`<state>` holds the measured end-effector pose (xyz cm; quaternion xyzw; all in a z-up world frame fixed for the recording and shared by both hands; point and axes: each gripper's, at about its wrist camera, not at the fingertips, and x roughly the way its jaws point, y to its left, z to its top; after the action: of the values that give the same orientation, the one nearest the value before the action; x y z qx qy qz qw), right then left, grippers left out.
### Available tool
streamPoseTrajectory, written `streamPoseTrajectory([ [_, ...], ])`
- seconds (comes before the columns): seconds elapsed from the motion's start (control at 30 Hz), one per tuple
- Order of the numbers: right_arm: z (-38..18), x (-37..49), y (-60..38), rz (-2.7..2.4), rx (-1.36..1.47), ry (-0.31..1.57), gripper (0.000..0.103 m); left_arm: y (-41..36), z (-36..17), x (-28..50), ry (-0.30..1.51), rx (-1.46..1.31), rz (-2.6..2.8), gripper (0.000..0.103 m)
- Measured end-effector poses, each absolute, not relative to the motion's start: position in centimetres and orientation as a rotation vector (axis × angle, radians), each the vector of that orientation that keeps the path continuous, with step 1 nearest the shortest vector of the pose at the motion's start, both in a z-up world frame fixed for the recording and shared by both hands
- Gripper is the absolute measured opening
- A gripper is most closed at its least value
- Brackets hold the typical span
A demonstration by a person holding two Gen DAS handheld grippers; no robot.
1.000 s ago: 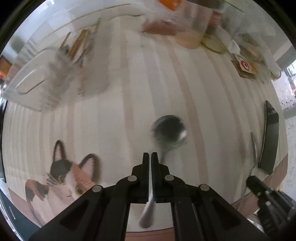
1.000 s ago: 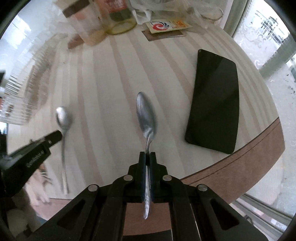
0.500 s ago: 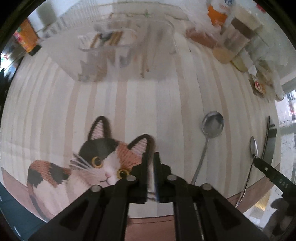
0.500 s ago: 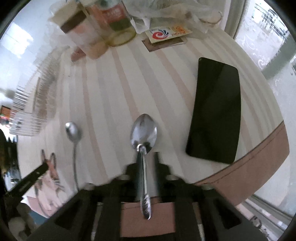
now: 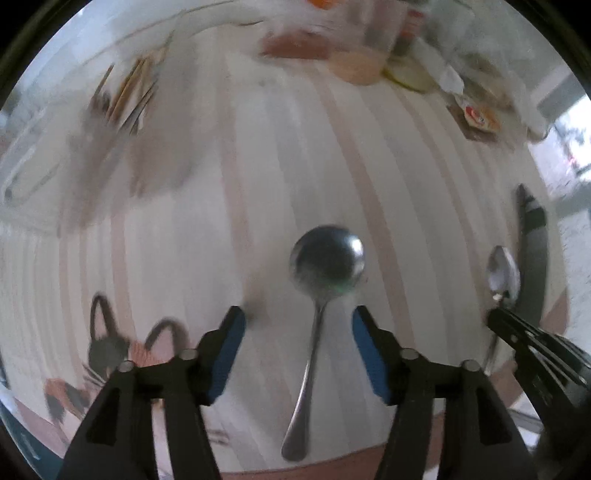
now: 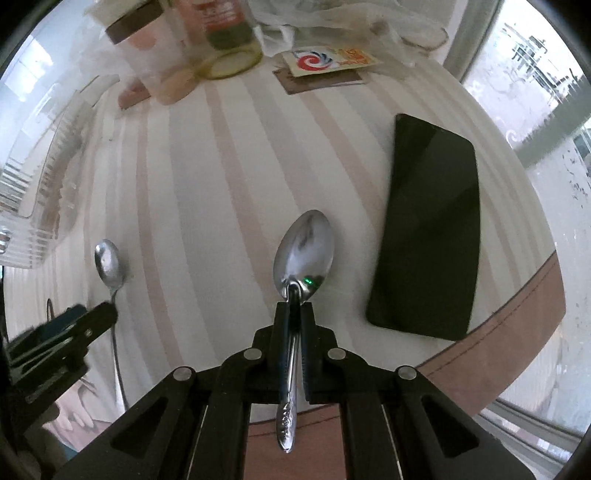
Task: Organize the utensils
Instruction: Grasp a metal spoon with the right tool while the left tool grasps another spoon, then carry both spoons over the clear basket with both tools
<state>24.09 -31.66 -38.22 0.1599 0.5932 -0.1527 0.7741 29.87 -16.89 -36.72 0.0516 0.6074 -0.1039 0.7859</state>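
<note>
A round-bowled steel spoon (image 5: pixel 325 266) lies on the striped tablecloth, handle toward me; it also shows in the right wrist view (image 6: pixel 108 264). My left gripper (image 5: pixel 297 321) is open, its blue-padded fingers on either side of the spoon's neck, not touching it. My right gripper (image 6: pixel 293 306) is shut on the neck of an oval spoon (image 6: pixel 304 247) with a patterned handle, which also shows at the right of the left wrist view (image 5: pixel 503 273). A clear utensil organizer (image 5: pixel 122 107) holding chopsticks stands blurred at the far left.
A black phone (image 6: pixel 430 229) lies right of the held spoon near the table's brown edge (image 6: pixel 517 332). Jars and bottles (image 6: pixel 218 33), a card (image 6: pixel 328 61) and plastic wrap crowd the far side. A cat print (image 5: pixel 110 350) marks the cloth at lower left.
My left gripper swung back from over the cat print to the round spoon and opened wide around its neck. My right gripper shut on the oval spoon again after briefly loosening.
</note>
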Motion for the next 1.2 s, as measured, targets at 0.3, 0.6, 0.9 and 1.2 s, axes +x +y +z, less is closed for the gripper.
streamPoseTrajectory([
  [0.3,-38.1,24.1,-32.5,-0.337,0.360,1.286,0.006,-20.6,-36.4,32.2,1.246,0.160,-0.217,0.037],
  [0.6,-37.7,23.8,-32.9,-0.325,0.396,1.270,0.003,-18.3,-36.3,32.5,1.251,0.152,-0.229,0.002],
  [0.9,-35.5,23.3,-33.2,-0.308,0.459,1.216,0.003,-12.2,-33.4,31.0,1.244,-0.034,-0.238,0.000],
  [1.2,-34.9,23.3,-33.7,-0.300,0.508,1.198,0.003,-10.7,-33.2,30.9,1.272,-0.122,-0.326,0.025],
])
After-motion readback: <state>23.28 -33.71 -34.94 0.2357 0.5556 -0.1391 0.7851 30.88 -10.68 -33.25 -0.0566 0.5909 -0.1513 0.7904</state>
